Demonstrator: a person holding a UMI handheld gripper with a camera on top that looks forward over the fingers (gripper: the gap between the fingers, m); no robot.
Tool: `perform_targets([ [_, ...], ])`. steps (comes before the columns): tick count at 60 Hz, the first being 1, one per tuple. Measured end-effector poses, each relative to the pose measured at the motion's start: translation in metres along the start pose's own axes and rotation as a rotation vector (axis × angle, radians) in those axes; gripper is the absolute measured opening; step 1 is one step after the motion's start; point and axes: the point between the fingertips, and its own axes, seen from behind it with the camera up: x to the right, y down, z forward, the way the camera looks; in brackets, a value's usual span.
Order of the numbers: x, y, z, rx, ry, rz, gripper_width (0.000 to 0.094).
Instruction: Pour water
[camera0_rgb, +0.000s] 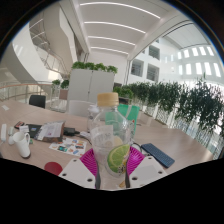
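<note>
A clear plastic water bottle (108, 135) with a yellow cap (106, 100) and a green lime label (118, 157) stands upright between my fingers. My gripper (110, 162) is shut on it, the magenta pads (91, 161) pressing on both sides of its lower body. The bottle hides what lies straight ahead on the table (185, 148). A teal cup-like thing (134, 114) shows just beyond the bottle to the right, partly hidden.
On the table to the left lie a white device (20, 141), a dark book (47, 131), papers (70, 147) and a red round thing (53, 168). A dark flat case (157, 154) lies to the right. Potted plants (185, 105) line the far side.
</note>
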Motion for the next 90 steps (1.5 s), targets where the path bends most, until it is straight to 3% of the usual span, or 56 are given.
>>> perform_targets([
  [3, -0.016, -0.043, 0.001, 0.024, 0.001, -0.102, 0.033],
  [11, -0.099, -0.102, 0.009, 0.07, 0.015, -0.461, 0.033],
  [24, -0.244, -0.069, 0.04, 0.024, -0.001, -1.398, 0.0332],
  [37, -0.296, -0.066, 0.05, 0.004, 0.011, -2.095, 0.0331],
  [46, -0.302, -0.076, 0.052, -0.042, 0.038, -2.286, 0.0331],
  [55, -0.308, -0.074, 0.054, -0.062, 0.001, -2.303, 0.0333],
  [64, -0.317, -0.078, 0.056, -0.046, -0.041, -1.999, 0.0334],
  [68, -0.321, -0.101, 0.057, -0.011, -0.036, -1.62, 0.0332],
  [69, -0.317, -0.107, 0.043, 0.03, 0.014, -1.503, 0.0334],
  [76, -0.312, -0.145, 0.031, 0.143, -0.026, -0.767, 0.0371],
  [84, -0.305, -0.119, 0.04, 0.146, -0.245, -0.213, 0.0452],
  [87, -0.29, -0.106, 0.044, 0.145, -0.255, -0.107, 0.0469],
  [88, -0.292, -0.079, 0.047, 0.162, -0.251, -0.062, 0.0467],
  [90, -0.286, -0.083, 0.054, 0.151, -0.258, -0.051, 0.0467],
])
